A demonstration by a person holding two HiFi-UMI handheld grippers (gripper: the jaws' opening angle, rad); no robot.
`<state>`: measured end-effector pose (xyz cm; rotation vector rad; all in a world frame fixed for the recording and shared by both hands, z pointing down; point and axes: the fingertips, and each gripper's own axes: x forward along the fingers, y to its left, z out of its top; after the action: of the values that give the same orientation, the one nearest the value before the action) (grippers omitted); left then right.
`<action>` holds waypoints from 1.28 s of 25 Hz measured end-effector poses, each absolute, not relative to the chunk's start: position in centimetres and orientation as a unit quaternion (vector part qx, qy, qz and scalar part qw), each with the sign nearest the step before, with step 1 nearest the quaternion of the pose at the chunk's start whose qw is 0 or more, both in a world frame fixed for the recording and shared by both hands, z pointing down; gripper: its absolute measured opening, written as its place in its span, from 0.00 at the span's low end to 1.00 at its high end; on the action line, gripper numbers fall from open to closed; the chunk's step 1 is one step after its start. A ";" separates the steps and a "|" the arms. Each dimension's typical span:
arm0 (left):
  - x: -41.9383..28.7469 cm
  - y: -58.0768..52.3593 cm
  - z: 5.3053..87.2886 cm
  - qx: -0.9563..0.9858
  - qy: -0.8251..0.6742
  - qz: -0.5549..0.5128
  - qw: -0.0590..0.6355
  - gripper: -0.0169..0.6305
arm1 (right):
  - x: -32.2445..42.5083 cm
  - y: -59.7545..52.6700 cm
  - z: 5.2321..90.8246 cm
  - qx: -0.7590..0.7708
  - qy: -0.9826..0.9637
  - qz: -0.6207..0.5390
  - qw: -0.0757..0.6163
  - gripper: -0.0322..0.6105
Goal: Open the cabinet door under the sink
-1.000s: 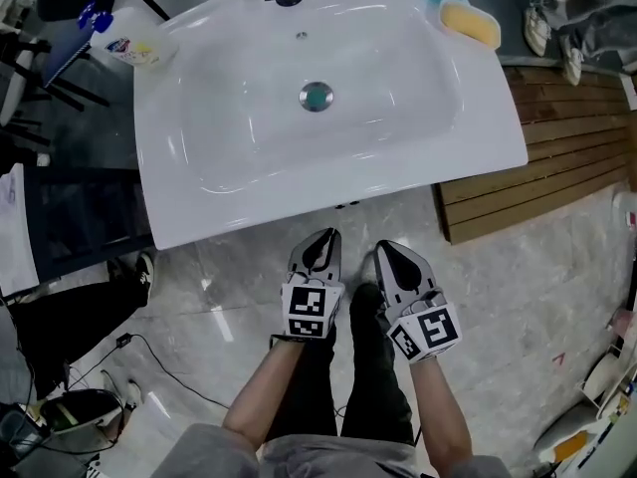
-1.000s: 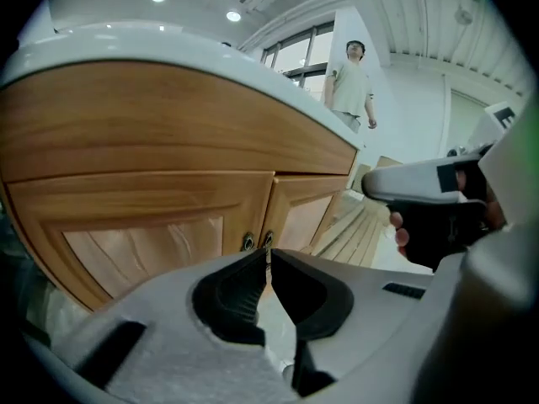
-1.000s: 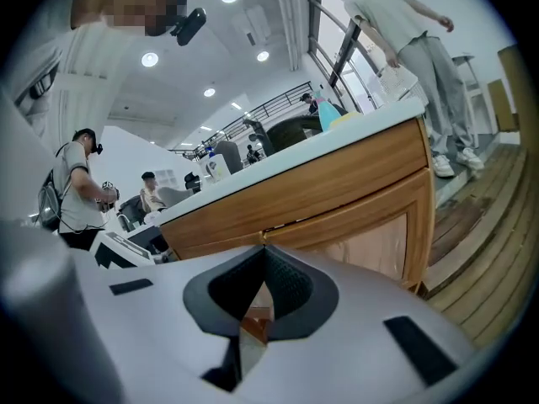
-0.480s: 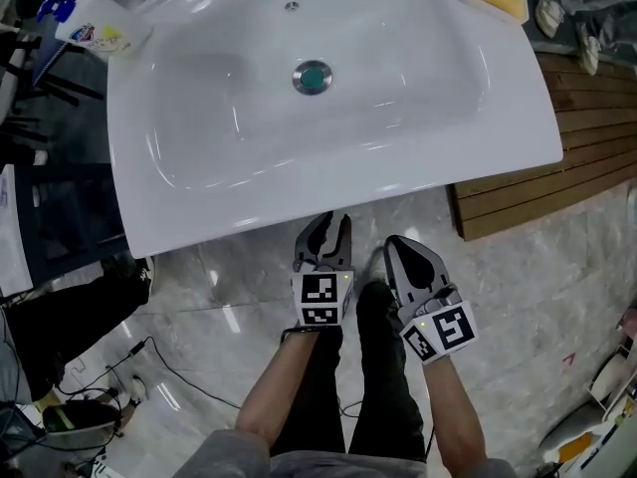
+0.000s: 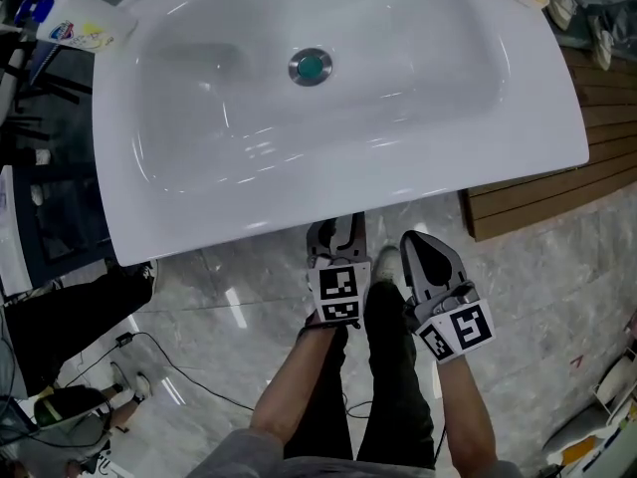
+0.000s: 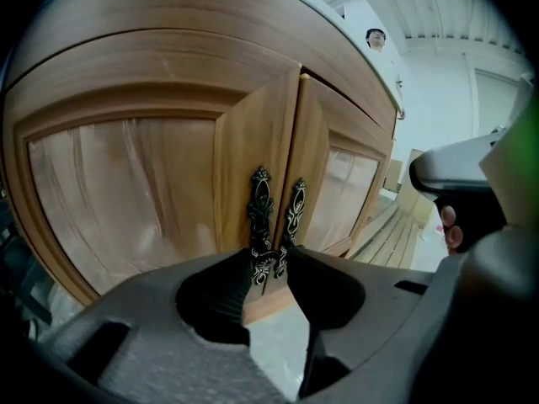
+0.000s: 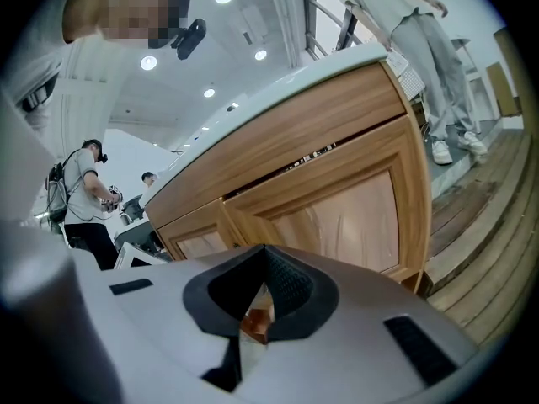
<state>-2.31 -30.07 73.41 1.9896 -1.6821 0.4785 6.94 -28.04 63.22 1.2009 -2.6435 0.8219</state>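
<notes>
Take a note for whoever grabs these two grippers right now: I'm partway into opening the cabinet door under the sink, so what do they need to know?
Left gripper: open, its jaws have just been opening and nothing is gripped. It is aimed at the two ornate door handles, which show just past its tips.
Right gripper: shut and empty, beside the left one, facing the wooden cabinet.
The cabinet stands under the white sink, with the handles side by side where the two doors meet.
Done: the approach only.
Left to do: close the jaws on a handle and pull that door open.
</notes>
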 end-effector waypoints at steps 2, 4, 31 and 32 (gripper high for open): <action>-2.3 -30.3 73.7 0.723 -0.623 0.175 0.242 0.22 | 7.2 -28.1 63.5 0.398 -0.874 0.272 0.063 0.06; -2.6 -30.4 73.9 0.717 -0.632 0.175 0.237 0.22 | 7.5 -28.2 63.9 0.398 -0.873 0.273 0.063 0.06; -2.8 -30.2 74.0 0.667 -0.674 0.171 0.268 0.15 | 8.7 -26.6 64.6 0.380 -0.872 0.300 0.069 0.06; -2.8 -30.1 74.0 0.669 -0.673 0.171 0.266 0.15 | 8.7 -26.3 64.7 0.382 -0.871 0.300 0.069 0.06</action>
<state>-2.81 -30.14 73.96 1.8057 -1.8179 0.4627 8.71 -26.31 64.70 1.1499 -2.6235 0.9045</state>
